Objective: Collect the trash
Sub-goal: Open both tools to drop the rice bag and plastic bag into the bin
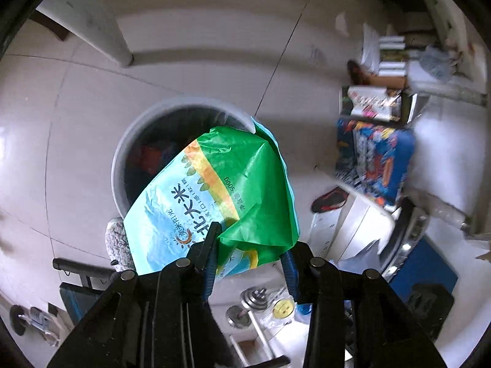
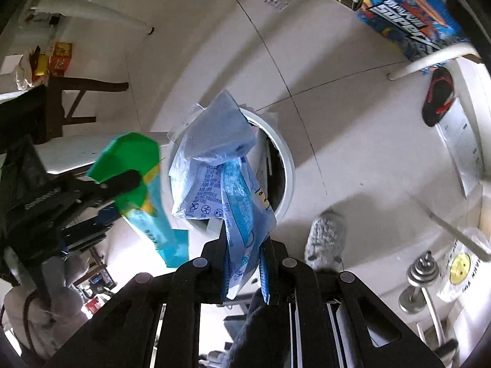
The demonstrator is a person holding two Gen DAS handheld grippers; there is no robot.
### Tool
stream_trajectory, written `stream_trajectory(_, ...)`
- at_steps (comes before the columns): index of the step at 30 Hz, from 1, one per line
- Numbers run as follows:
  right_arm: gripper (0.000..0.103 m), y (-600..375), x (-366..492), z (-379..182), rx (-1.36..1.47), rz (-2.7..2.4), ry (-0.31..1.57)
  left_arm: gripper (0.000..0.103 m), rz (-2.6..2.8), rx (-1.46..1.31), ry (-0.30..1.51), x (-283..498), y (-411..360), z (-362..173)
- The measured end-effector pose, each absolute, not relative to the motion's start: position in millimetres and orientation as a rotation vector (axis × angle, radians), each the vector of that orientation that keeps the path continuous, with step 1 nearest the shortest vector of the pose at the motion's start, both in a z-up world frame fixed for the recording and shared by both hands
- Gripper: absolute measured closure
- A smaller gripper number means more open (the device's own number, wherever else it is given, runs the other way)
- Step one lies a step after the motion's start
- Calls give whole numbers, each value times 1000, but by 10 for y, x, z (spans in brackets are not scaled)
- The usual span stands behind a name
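Tiled floor (image 1: pixel 214 70) fills both views, pale, with thin grout lines. Round grey-white trash bin (image 1: pixel 122 141) stands on it, seen from above, dark inside with some red and blue stuff at the bottom; in the right wrist view only part of its white rim (image 2: pixel 284 153) shows behind the held wrapper.

Green and light-blue rice bag (image 1: pixel 221 190), Chinese print and "500g", hangs over the bin mouth and covers its near right side. Left gripper (image 1: pixel 250 245): jaws look apart in its own view, left finger lying across the bag's lower edge, right blue-padded finger just clear of the green part. Right wrist view shows the same bag (image 2: pixel 135 165) with one black finger across it, but whether it's pinched I cannot tell.

Pale-blue crumpled plastic wrapper (image 2: pixel 214 165) with printed text, held up above the bin rim. Right gripper (image 2: pixel 244 239) jaws clamped on its lower end.

Blue printed box (image 1: pixel 374 159) off to the side, black-and-red slipper (image 1: pixel 330 199) near it, fluffy grey slipper (image 2: pixel 326 239) beside the bin, dumbbell (image 2: pixel 422 273) on the floor.
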State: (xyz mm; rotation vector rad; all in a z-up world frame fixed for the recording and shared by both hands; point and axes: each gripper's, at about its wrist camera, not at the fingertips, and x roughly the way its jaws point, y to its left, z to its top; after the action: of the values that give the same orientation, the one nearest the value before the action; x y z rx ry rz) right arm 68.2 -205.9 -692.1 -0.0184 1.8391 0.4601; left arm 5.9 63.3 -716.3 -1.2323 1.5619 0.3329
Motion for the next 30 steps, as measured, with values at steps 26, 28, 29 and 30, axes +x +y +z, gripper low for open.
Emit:
stream_trajectory(26,0,-1566,299,-6907,-394,457,1680,1,575,-564,1569,-692,522,-6432)
stream_trajectory(28,0,-1582,263,-6684,-403,457,1664,1,563,-567,1570,-705,487,-6261)
stream_trajectory(29,0,-1602,242,-6550,-405,460,1657,1,561,-559,1572,-730,457,-6124)
stream_trajectory(30,0,-1632,227,-6390,-407,465,1648,1,559,-555,1570,-732,434,-6018)
